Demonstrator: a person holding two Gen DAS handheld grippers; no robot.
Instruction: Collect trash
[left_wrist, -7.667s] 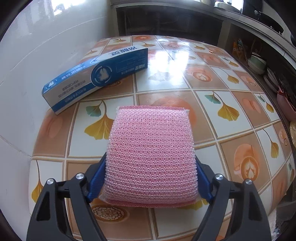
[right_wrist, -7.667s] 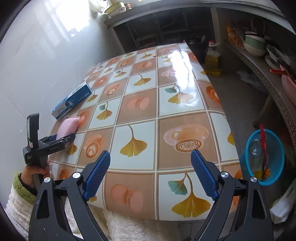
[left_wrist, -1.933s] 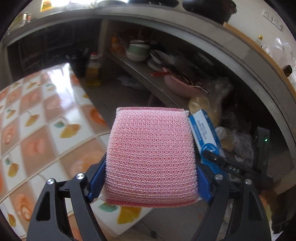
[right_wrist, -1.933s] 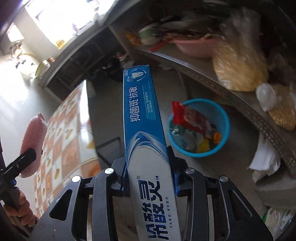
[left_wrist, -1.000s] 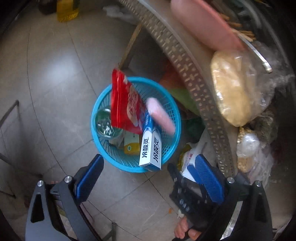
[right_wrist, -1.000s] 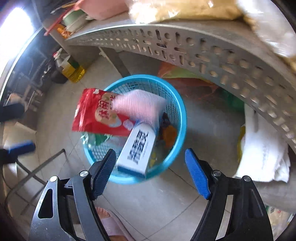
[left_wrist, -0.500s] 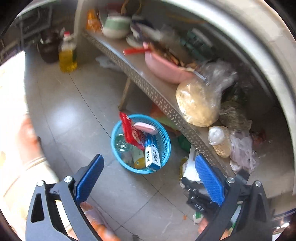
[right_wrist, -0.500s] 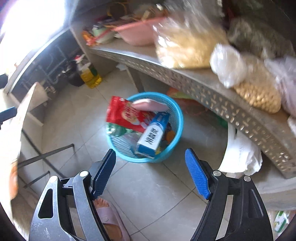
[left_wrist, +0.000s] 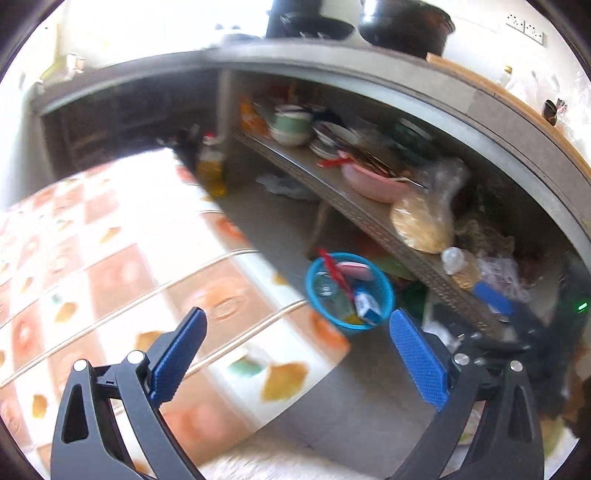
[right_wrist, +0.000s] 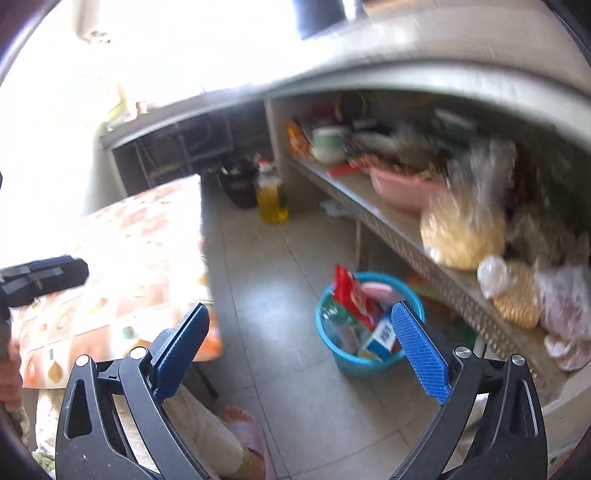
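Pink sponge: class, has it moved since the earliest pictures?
Yes. The pink sponge left the left tongs above the tiled table and now lies in the blue basket on the floor.

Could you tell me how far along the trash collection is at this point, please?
Done: the pink sponge and the blue and white box lie in the blue basket on the floor. In hand: nothing; the left gripper is open and empty, and the right gripper has its jaws opening with nothing between them. Left: no trash shows on the visible, blurred part of the tiled table.
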